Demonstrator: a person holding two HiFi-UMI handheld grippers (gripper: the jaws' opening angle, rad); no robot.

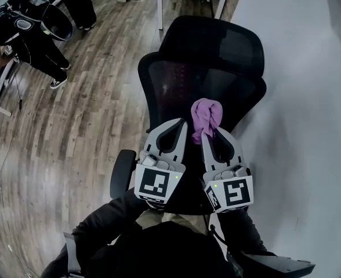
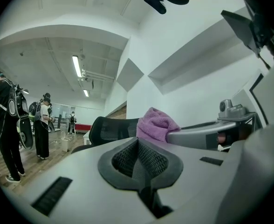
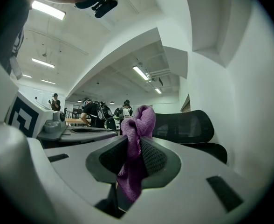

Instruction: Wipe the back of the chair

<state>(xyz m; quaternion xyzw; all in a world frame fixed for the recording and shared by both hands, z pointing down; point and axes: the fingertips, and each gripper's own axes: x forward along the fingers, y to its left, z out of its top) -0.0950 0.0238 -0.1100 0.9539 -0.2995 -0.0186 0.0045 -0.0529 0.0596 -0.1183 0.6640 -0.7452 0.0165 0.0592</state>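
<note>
**Operator:** What does the head view show of my hands?

**Observer:** You hold both tools side by side before your chest, forearms drawn in, jaws aimed away from you at the black mesh chair back (image 1: 208,59). Your left gripper (image 1: 181,126) sits just beside your right gripper (image 1: 209,134). The right one carries a purple cloth (image 1: 206,114) bunched at its tips, over the lower mesh. Whether the cloth touches the mesh, I cannot tell.

**Operator:** And the left gripper view?

**Observer:** Its jaws are pressed together with nothing between them. The cloth shows just past them to the right, with the chair back behind.

**Operator:** The right gripper view?

**Observer:** Your jaws are clamped on the cloth. A wad stands above the tips and a tail hangs down between the pads.
</note>
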